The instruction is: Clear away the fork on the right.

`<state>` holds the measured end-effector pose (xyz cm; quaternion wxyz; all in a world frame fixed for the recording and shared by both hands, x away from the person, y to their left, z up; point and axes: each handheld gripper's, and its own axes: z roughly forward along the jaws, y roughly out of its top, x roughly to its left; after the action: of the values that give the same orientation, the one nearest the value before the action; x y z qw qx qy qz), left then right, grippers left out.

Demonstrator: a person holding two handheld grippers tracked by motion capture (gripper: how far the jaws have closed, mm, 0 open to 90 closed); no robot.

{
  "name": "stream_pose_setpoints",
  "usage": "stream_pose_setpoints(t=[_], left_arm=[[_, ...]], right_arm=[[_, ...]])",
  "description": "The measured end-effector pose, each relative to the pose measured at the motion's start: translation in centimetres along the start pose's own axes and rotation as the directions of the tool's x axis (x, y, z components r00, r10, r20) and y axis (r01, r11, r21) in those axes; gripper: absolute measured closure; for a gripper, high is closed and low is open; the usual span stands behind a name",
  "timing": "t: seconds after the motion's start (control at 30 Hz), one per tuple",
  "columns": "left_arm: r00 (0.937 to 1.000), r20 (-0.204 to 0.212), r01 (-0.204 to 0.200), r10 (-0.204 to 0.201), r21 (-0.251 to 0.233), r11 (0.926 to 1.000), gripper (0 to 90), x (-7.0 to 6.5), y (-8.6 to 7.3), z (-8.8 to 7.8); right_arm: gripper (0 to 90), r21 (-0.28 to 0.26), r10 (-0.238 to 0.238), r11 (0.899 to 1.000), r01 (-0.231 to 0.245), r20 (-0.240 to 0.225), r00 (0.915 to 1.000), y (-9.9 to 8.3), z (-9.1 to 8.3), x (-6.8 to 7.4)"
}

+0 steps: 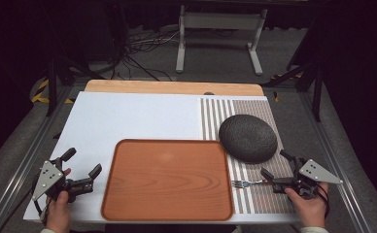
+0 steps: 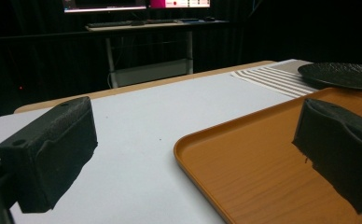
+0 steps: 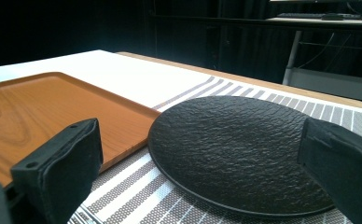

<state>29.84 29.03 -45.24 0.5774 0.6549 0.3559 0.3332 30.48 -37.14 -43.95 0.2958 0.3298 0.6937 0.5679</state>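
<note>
Setup stage: left gripper (image 1: 82, 177) and right gripper (image 1: 274, 165) rest spread and empty. Fork (image 1: 247, 183) beside tray (image 1: 167, 179) probably needs grasping next.

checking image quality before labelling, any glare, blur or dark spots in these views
High view: even light on the table, a faint sheen on the tray, surroundings dark. Left gripper view: near jaws soft, background dim apart from bright monitors. Right gripper view: plate sharp, its texture clear, background nearly black.

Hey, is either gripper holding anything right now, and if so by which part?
Nothing is held. The left gripper is open beside the wooden tray, and the right gripper is open near the fork without closing on it.
</note>
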Motion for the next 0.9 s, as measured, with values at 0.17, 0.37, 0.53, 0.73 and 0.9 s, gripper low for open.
stream_pose_setpoints(t=[0.17, 0.37, 0.53, 0.73, 0.9], left_arm=[[1.0000, 0.001, 0.004, -0.004, -0.005, 1.0000, 0.3, 0.10, 0.13, 0.22], [1.0000, 0.002, 0.009, -0.009, 0.000, 1.0000, 0.4, 0.13, 0.14, 0.41], [0.9999, 0.001, 0.013, -0.013, 0.002, 0.9999, 0.3, 0.13, 0.17, 0.39], [0.9999, 0.001, 0.014, -0.014, 0.004, 0.9999, 0.3, 0.15, 0.15, 0.37], [0.9999, 0.001, 0.013, -0.013, 0.007, 0.9999, 0.3, 0.18, 0.18, 0.36]], right_arm=[[1.2, -0.004, 0.004, 1.000, -0.004, -0.005, 1.0000, -0.10, -0.27, 0.06], [1.2, -0.010, 0.009, 1.000, -0.009, -0.002, 1.0000, -0.19, -0.47, 0.00], [1.2, -0.018, 0.014, 1.000, -0.014, -0.003, 0.9999, -0.21, -0.53, -0.01], [1.2, -0.024, 0.023, 0.999, -0.023, -0.006, 0.9997, -0.18, -0.43, -0.04], [1.1, -0.032, 0.028, 0.999, -0.028, -0.006, 0.9996, 0.04, -0.44, 0.03]])
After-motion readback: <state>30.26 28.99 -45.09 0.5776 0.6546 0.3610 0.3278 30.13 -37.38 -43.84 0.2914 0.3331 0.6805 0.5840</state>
